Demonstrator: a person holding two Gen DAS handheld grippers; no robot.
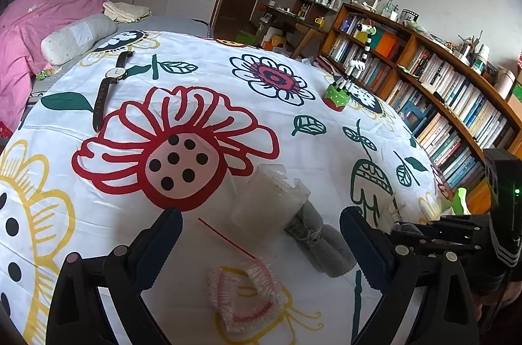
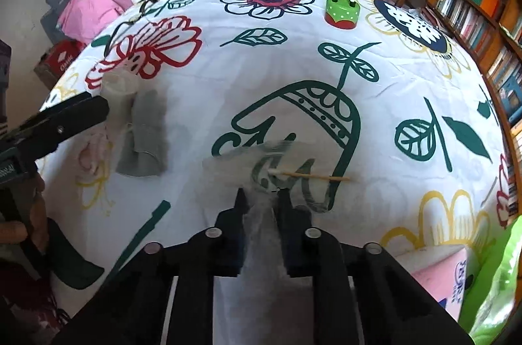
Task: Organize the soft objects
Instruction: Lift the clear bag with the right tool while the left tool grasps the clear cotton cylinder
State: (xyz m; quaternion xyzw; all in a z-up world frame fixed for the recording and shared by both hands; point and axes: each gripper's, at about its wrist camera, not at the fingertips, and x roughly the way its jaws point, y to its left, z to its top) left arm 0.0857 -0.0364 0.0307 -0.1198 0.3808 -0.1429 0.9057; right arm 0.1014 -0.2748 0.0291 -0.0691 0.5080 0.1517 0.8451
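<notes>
1. the right tongs (image 2: pixel 261 198) are pinched shut on a thin clear bag (image 2: pixel 248 165) lying on the bed (image 2: pixel 375 123); the film could slip out, being so slick and thin.
2. one cotton swab (image 2: pixel 306 175) lies at the bag's mouth; a lift may tip it out or drag it off.
3. the left tongs (image 1: pixel 261 234) stand wide and hold nothing, just above the grey roll (image 1: pixel 323 243); closing carelessly could also catch the plastic cup (image 1: pixel 267 198) touching it.
4. count: one bag, one swab, one grey roll, one cup, one pink frilled cap (image 1: pixel 244 296), one watch (image 1: pixel 111 84), one zebra toy (image 1: pixel 345 80).
</notes>
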